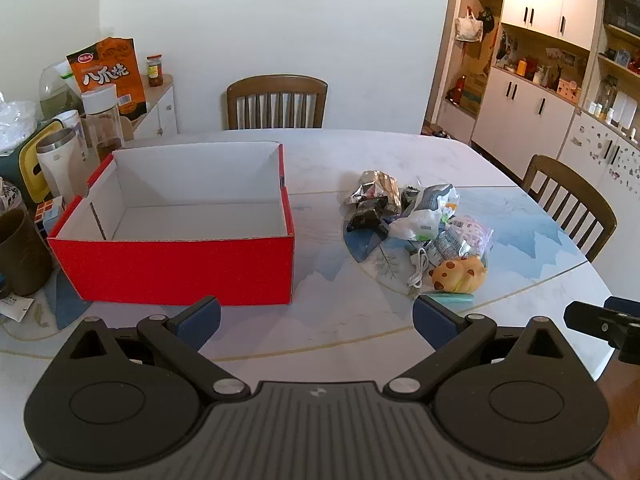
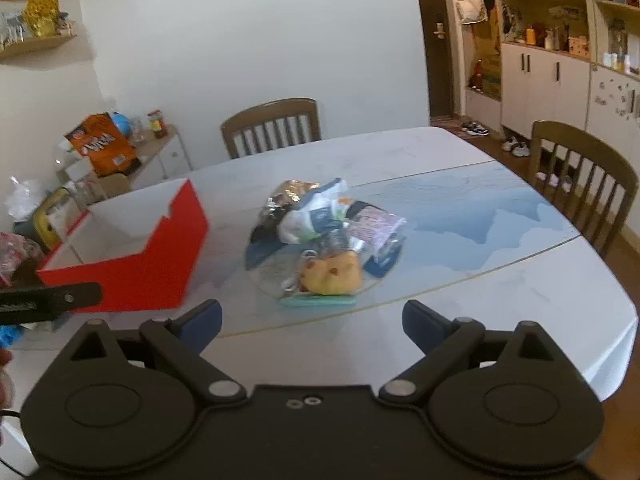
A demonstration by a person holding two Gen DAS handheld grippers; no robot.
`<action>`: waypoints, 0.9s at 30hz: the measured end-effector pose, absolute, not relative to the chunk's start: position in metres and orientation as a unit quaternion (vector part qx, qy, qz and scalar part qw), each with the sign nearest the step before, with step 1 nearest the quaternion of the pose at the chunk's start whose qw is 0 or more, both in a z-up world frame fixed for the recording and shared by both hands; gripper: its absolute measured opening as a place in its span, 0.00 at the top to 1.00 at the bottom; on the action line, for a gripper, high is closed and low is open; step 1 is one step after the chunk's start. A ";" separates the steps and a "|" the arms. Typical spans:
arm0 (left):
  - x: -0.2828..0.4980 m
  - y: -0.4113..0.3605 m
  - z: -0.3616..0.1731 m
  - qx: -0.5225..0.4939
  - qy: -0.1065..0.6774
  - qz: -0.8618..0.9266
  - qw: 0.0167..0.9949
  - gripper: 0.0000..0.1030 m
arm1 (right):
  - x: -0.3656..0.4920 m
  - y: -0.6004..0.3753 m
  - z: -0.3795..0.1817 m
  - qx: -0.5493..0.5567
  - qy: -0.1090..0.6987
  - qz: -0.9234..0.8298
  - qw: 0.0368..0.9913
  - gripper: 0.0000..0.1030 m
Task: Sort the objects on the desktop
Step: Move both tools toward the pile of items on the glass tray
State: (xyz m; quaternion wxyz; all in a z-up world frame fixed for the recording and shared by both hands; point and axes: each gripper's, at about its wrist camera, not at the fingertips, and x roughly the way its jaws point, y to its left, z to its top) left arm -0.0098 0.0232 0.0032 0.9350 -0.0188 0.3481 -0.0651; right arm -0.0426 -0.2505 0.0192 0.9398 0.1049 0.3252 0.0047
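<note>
An open red box (image 1: 176, 268) with a white inside stands empty on the white table (image 1: 360, 160), left of a pile of snack wrappers (image 1: 420, 216). A yellow spotted toy (image 1: 460, 274) and a white cable (image 1: 418, 270) lie at the pile's near edge, with a teal flat item (image 1: 452, 299) under them. My left gripper (image 1: 316, 320) hovers open above the table's near side, in front of the box and pile, holding nothing. In the right wrist view, the right gripper (image 2: 312, 322) is open and empty, just short of the toy (image 2: 332, 274) and pile (image 2: 324, 220); the box (image 2: 132, 268) is to its left.
Cups, a jar (image 1: 102, 120) and an orange snack bag (image 1: 108, 76) crowd the table's left end. Wooden chairs stand at the far side (image 1: 276, 102) and right (image 1: 572, 204). The right gripper's finger (image 1: 600, 322) shows at the left view's right edge. Cabinets line the right wall.
</note>
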 end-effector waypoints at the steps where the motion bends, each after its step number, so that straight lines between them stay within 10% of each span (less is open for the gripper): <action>1: -0.010 0.024 0.003 -0.019 0.348 -0.066 0.935 0.00 | -0.043 -0.248 0.021 0.102 0.324 0.003 0.941 0.05; 27: -0.011 0.031 0.004 -0.011 0.336 -0.093 0.937 0.00 | -0.047 -0.218 0.036 0.089 0.321 0.075 0.940 0.07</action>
